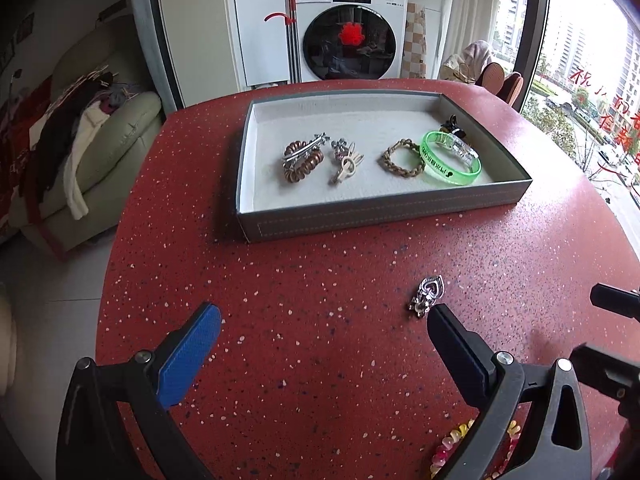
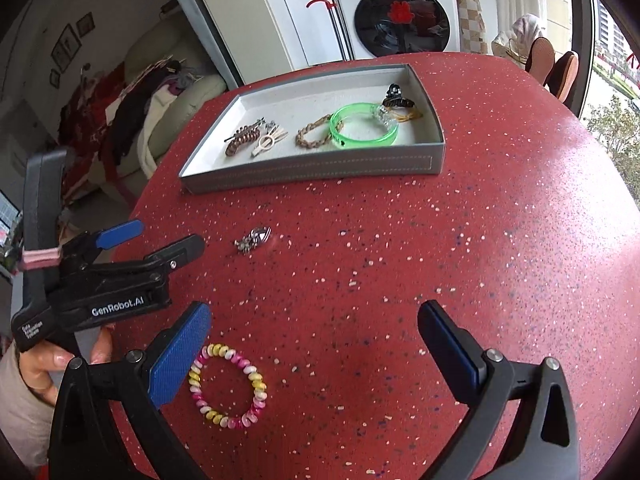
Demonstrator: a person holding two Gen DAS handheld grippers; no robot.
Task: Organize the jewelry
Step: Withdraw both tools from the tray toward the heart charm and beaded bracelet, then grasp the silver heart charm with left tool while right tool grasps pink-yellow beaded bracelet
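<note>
Two pieces left out, most of the jewelry already in the tray (image 1: 376, 216).

On the red table (image 2: 440, 260) lie one silver heart clip (image 1: 427, 295) and one pink-yellow coil bracelet (image 2: 229, 386); about seven pieces sit inside, including one green bangle (image 1: 451, 159). Left gripper (image 1: 324, 334) and right gripper (image 2: 314, 334) both gape wide, holding nothing.

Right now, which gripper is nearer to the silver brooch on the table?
Left. The left gripper has one finger almost touching the silver brooch; the right gripper sits farther back, beside the beaded bracelet.
</note>
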